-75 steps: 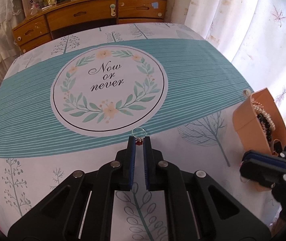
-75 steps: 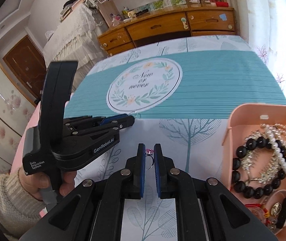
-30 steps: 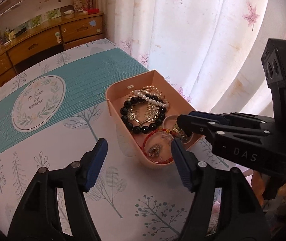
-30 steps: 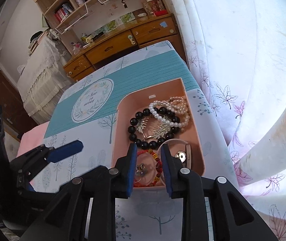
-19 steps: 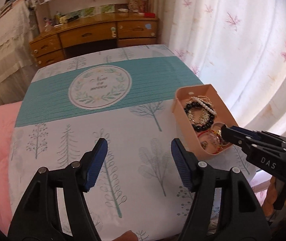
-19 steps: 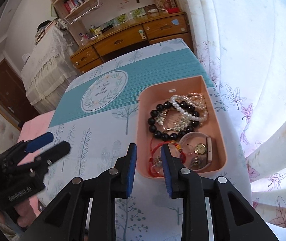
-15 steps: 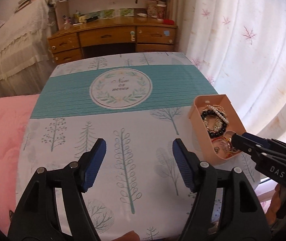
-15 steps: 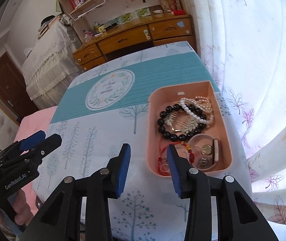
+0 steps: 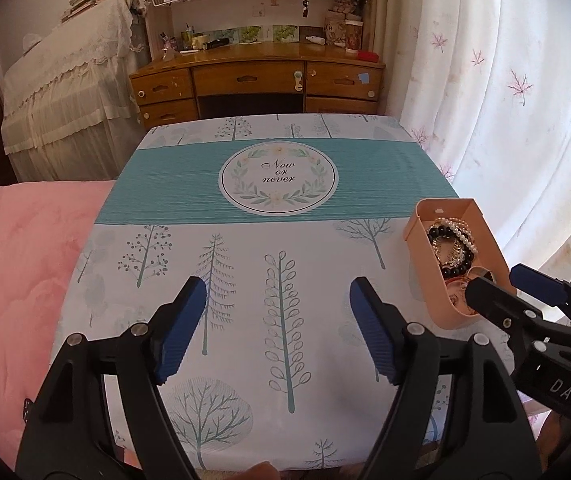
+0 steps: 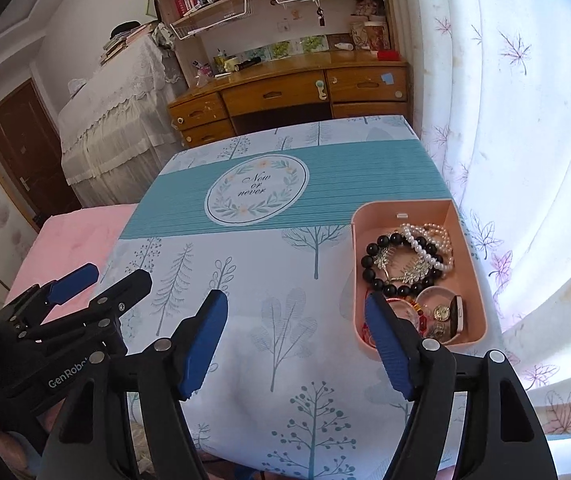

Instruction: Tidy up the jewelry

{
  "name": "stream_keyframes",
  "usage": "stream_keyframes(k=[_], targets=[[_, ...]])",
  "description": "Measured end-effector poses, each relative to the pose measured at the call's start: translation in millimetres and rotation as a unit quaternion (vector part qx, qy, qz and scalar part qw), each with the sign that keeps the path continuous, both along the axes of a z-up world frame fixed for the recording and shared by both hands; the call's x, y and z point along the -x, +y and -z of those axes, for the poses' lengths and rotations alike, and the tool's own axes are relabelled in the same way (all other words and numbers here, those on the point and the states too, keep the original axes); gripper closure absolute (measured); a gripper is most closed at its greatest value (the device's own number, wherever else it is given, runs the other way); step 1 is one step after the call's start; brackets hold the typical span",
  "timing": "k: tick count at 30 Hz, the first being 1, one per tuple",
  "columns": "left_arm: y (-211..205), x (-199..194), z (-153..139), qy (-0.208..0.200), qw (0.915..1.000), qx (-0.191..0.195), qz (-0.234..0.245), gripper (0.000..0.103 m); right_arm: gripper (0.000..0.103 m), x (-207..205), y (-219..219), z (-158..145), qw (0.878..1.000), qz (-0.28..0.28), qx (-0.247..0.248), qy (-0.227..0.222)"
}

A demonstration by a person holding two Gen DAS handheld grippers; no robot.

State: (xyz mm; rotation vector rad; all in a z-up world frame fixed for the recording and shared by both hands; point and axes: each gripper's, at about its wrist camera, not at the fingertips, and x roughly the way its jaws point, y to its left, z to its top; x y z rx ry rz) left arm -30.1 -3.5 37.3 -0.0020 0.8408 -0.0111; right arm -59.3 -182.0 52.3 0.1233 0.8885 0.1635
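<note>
A pink tray (image 10: 461, 216) sits at the table's right edge; it also shows in the left wrist view (image 9: 421, 240). It holds a black bead bracelet (image 10: 373, 264), pearl strands (image 10: 425, 244), a silver leaf piece (image 10: 409, 270) and small charms. My right gripper (image 10: 297, 344) is open and empty, raised above the table's front, left of the tray. My left gripper (image 9: 277, 332) is open and empty, raised above the front middle of the table.
The table (image 9: 205, 192) has a white and teal cloth with a round "Now or never" print (image 9: 279, 178). A pink bed (image 9: 17, 264) lies to the left. A wooden desk (image 9: 257, 84) stands behind. White curtains (image 9: 505, 100) hang on the right.
Both grippers held small rings 2.5 s ago, then opened over the tray. Since then both have pulled back and up from the tray, and the right jaws have opened wider.
</note>
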Motion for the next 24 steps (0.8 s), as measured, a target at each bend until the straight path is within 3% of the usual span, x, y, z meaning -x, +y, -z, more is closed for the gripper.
stream_keyframes(k=[24], targets=[[-8.7, 1.2, 6.2, 0.007, 0.9998, -0.003, 0.018, 0.031, 0.031, -8.0, -6.0, 16.6, 1.0, 0.007, -0.003, 0.024]])
